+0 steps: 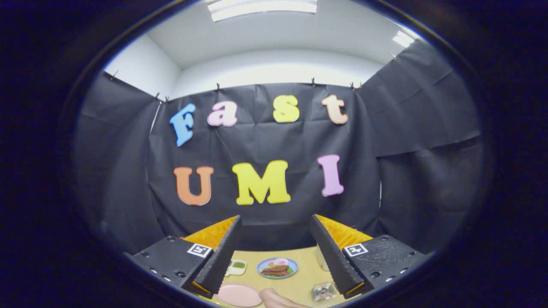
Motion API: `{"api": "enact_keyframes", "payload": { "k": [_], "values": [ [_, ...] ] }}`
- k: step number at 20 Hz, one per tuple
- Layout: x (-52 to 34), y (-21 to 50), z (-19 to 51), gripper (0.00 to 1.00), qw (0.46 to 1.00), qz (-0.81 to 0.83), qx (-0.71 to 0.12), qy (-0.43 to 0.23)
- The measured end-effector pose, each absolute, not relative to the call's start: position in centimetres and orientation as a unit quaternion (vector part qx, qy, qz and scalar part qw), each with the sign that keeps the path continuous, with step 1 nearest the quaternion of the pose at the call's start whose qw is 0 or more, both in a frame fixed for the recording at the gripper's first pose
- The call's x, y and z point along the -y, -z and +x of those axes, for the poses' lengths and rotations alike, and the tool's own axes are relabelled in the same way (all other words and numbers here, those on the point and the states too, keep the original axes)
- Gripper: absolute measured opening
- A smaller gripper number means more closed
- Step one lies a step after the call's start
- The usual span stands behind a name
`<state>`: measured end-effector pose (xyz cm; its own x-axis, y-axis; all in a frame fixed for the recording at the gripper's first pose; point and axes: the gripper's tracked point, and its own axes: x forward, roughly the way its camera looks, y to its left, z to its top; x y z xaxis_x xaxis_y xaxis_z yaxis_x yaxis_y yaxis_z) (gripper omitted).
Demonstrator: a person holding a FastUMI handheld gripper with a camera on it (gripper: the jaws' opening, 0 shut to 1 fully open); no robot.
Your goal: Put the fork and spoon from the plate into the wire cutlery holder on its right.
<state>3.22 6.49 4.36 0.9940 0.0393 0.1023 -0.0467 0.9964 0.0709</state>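
Observation:
My gripper (276, 218) is open, its fingers spread wide and held high above a yellow table (299, 282). Far below, between the fingers, a pink plate (239, 295) lies at the table's near edge. It is too small for me to make out cutlery on it. To its right, by the right finger (332, 252), stands the small wire cutlery holder (324, 291) with something dark inside. A person's hand (274, 298) rests on the table between plate and holder. Nothing is between the fingers.
Beyond the pink plate sits a blue plate (277, 268) with toy food. A small white dish (236, 267) with something green lies to its left. A pale cup (321, 259) peeks out beside the right finger.

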Motion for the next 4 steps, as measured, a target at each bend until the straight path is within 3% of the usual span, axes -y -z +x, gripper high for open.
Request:
{"api": "enact_keyframes", "payload": {
  "k": [4],
  "values": [
    [-7.1, -5.0, 2.3, 0.96, 0.998, 0.004, 0.062, -0.004]
  ]
}}
